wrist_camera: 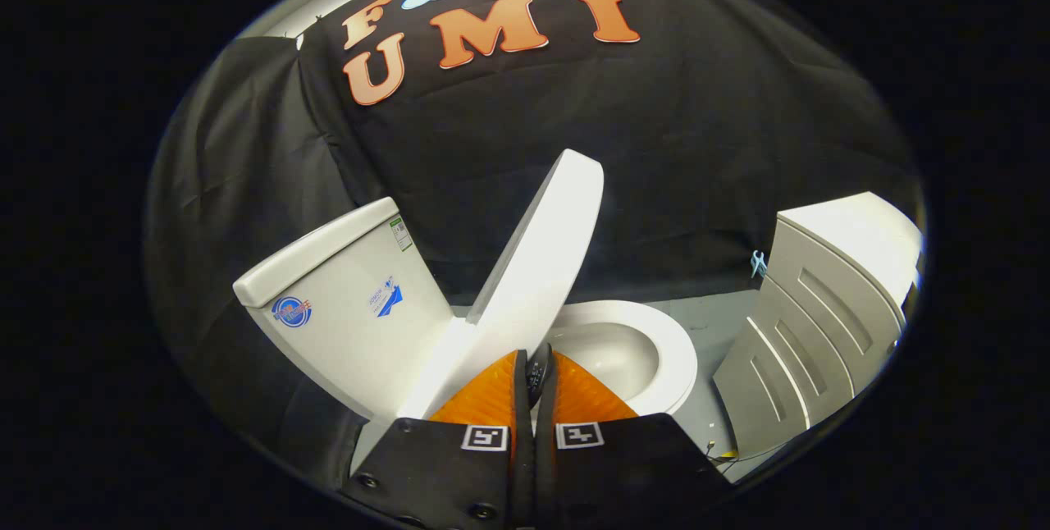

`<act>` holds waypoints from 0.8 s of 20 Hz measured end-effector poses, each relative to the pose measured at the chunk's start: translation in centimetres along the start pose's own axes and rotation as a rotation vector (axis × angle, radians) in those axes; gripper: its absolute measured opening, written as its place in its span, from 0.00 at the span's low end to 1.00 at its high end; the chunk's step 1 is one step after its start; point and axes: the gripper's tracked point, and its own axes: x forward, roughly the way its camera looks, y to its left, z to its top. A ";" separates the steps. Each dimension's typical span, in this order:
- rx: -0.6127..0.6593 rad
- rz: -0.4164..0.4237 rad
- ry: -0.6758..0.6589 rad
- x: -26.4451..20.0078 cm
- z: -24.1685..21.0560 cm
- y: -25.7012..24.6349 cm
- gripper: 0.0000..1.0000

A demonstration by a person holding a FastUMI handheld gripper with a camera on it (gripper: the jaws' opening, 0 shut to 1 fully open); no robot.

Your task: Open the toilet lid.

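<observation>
From the gripper view, the tongs (537,366) sit closed, fingers nearly together, gripping nothing I can make out. The toilet lid (537,255) stands raised just ahead, leaning toward the tank (344,300), leaving the bowl (632,349) exposed; a cabinet (820,317) stands nearby.

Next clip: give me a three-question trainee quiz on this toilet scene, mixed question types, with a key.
1. True or false: the toilet lid lies flat over the bowl.
2. What stands beside the toilet, on the far side from the tank? A) a cabinet B) a bucket C) a mirror
3. Fill in: the gripper has its fingers pressed nearly ____, with the raised lid's lower edge just ahead of them.

Key: 1. False; the lid is raised and tilted towards the tank, the bowl open. 2. A, the cabinet. 3. together.
</observation>
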 end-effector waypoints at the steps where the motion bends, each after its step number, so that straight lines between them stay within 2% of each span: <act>1: -0.035 -0.003 -0.004 -0.2 0.3 0.6 0.08; 3: -0.091 -0.014 -0.009 -0.4 0.8 1.8 0.08; 16: -0.253 0.004 -0.088 -0.1 3.9 9.9 0.08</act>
